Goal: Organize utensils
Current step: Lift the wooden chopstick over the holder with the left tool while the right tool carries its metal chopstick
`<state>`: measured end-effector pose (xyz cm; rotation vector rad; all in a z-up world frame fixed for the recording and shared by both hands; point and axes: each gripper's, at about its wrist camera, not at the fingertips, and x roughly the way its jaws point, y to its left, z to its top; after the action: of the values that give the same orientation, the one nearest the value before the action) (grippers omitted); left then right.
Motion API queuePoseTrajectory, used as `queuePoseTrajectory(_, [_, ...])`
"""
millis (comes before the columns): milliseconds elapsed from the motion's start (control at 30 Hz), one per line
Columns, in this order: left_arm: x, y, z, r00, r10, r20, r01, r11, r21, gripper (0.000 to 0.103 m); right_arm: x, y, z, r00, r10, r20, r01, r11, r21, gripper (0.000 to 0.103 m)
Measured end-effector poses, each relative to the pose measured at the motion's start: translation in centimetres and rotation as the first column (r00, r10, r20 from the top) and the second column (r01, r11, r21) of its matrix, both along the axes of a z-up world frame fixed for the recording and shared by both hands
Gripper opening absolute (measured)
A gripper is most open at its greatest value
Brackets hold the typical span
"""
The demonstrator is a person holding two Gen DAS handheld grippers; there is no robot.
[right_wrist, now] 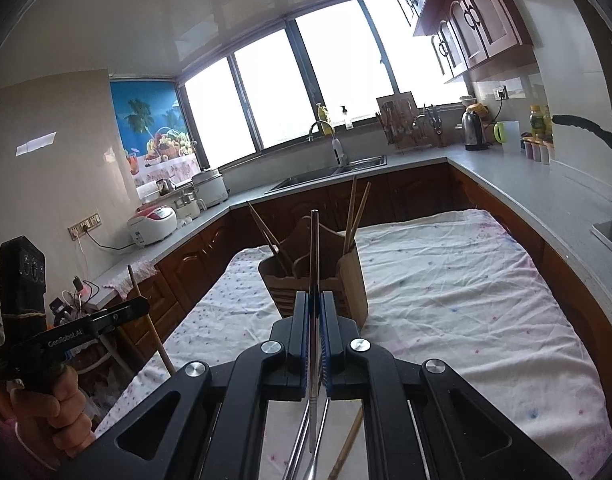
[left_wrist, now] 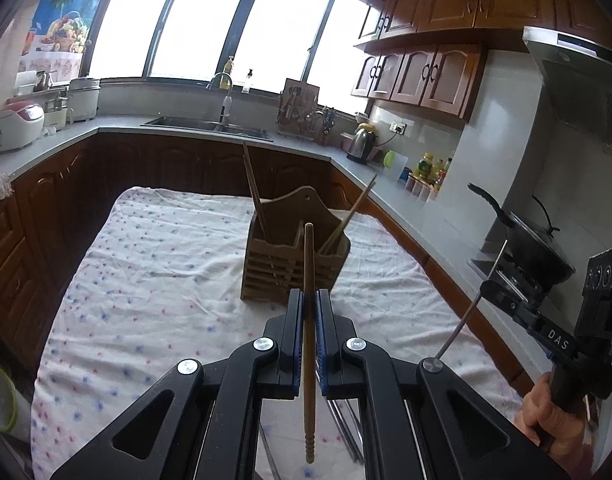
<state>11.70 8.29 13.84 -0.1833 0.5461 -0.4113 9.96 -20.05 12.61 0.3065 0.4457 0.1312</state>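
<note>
We've got the left gripper point(left_wrist: 309, 308) pinching a wooden chopstick point(left_wrist: 308, 264), the right gripper point(right_wrist: 316, 308) pinching a metal chopstick point(right_wrist: 314, 248), both tilted down toward the holder point(left_wrist: 293, 256).

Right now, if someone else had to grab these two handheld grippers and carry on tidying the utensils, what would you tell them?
Left gripper: shut on a wooden chopstick, held upright in front of the wooden holder.
Right gripper: shut on a metal chopstick, also upright and aimed at the holder.
Holder: stands on the flowered cloth and already has wooden chopsticks leaning in its compartments.
Done: several chopsticks are in.
Left: drop both held chopsticks into the holder, then collect the loose ones lying on the cloth beneath the grippers, near edge.
</note>
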Motion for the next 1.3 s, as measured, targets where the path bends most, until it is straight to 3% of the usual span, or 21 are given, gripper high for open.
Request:
queuePoseTrajectory(567, [7.7, -0.1, 2.4, 0.996, 0.042, 0.074, -0.042, 0.999, -0.006, 0.004, 7.7, -0.7, 2.9, 0.996, -0.016, 0.09, 0.014, 1.0, 0.021, 0.005])
queuePoseTrajectory(933, [14.6, -0.1, 5.0, 0.983, 0.067, 0.171, -0.063, 0.998, -0.029, 0.004, 13.3, -1.6, 5.0, 0.986, -0.049, 0.158, 0.048, 0.999, 0.013, 0.005])
queuePoseTrajectory(1133, [18.7, -0.7, 4.4, 0.968, 0.11, 0.224, -0.1, 0.993, -0.056, 0.004, 15.7, -2.0, 5.2, 0.98, -0.072, 0.185, 0.073, 0.997, 0.001, 0.005])
queuePoseTrajectory(1300, [21.3, -1.2, 1.6, 0.965, 0.148, 0.218, -0.13, 0.987, -0.093, 0.004, 16.8, -1.5, 4.1, 0.977, -0.085, 0.195, 0.092, 0.995, -0.03, 0.005])
